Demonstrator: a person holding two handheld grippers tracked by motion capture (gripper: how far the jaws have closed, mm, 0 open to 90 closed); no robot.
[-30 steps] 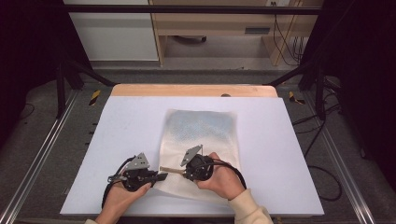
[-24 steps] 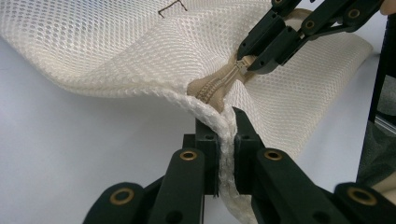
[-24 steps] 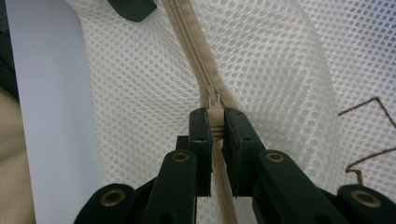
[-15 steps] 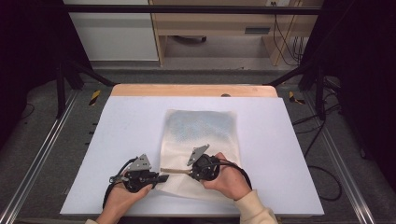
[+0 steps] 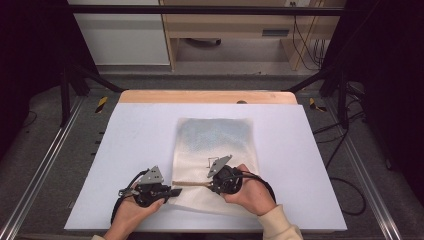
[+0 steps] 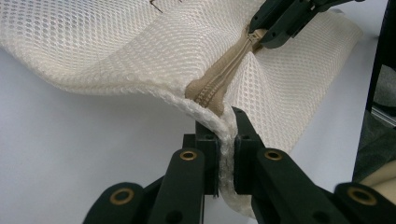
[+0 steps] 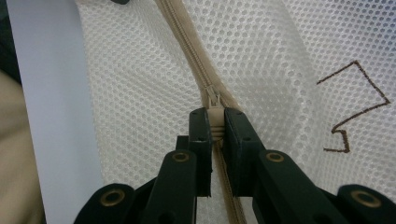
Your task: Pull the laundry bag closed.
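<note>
Left gripper view: left gripper (image 6: 226, 140) jaws clamp mesh bag (image 6: 116, 51) corner hem at zipper (image 6: 224, 77) end. Right gripper (image 7: 215, 128) jaws pinch zipper pull (image 7: 214, 100). Bag lies mid-tabletop (image 5: 130, 130), toward near edge.

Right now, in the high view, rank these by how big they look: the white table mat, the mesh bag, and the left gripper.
1. White table mat, largest.
2. Mesh bag.
3. Left gripper, smallest, though it sits nearest the camera.

Cream mesh bag (image 5: 215, 160) lies flat on the table, tan zipper (image 6: 219, 81) along its near edge.
</note>
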